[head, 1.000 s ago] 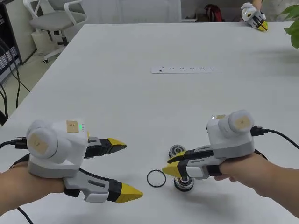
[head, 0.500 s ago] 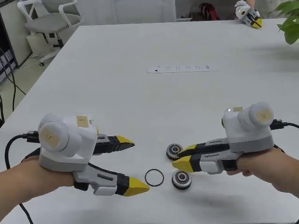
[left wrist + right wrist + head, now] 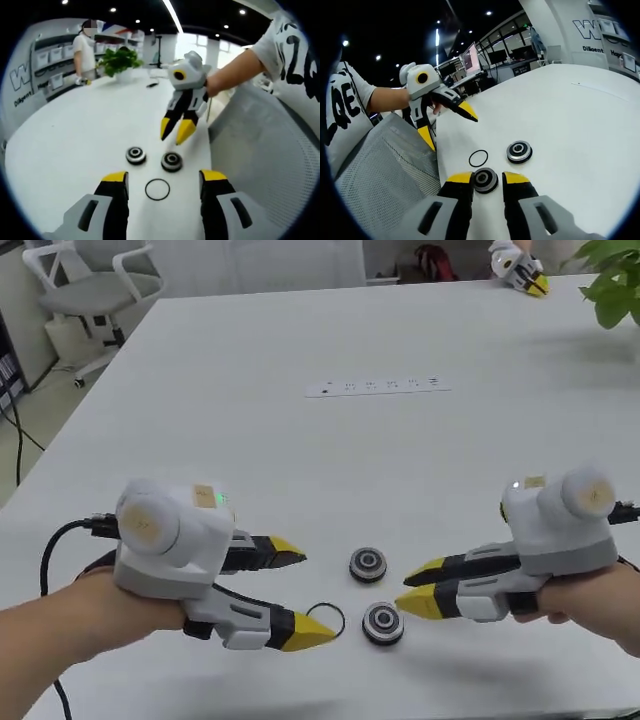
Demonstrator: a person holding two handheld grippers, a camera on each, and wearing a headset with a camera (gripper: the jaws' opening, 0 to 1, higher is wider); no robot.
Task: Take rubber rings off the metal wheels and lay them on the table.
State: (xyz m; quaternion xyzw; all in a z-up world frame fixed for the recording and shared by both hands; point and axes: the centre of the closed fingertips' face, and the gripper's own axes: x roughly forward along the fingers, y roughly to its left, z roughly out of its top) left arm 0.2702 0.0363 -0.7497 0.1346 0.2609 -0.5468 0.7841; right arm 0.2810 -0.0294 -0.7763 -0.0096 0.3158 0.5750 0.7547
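Two metal wheels lie on the white table point(image 3: 300, 460), one farther off point(image 3: 368, 563) and one closer to me point(image 3: 383, 622). A loose black rubber ring point(image 3: 331, 609) lies left of the near wheel, partly hidden by my left gripper's lower tip. My left gripper point(image 3: 305, 592) is wide open; in its own view the ring point(image 3: 157, 180) lies flat just ahead, between its jaws point(image 3: 164, 176). My right gripper point(image 3: 415, 588) is open with a narrow gap, its tips just right of the near wheel. In its own view that wheel point(image 3: 484, 180) sits at the gap between its tips point(image 3: 488, 178).
A white power strip point(image 3: 378, 387) lies mid-table. An office chair point(image 3: 90, 285) stands beyond the far left corner and a green plant point(image 3: 610, 285) at the far right. Another gripper point(image 3: 515, 265) rests at the far edge. A person point(image 3: 85, 50) stands in the background.
My right gripper has drawn back to the right, off the near wheel. My left gripper has moved right, so its lower tip now overlaps the ring. The head camera has shifted.
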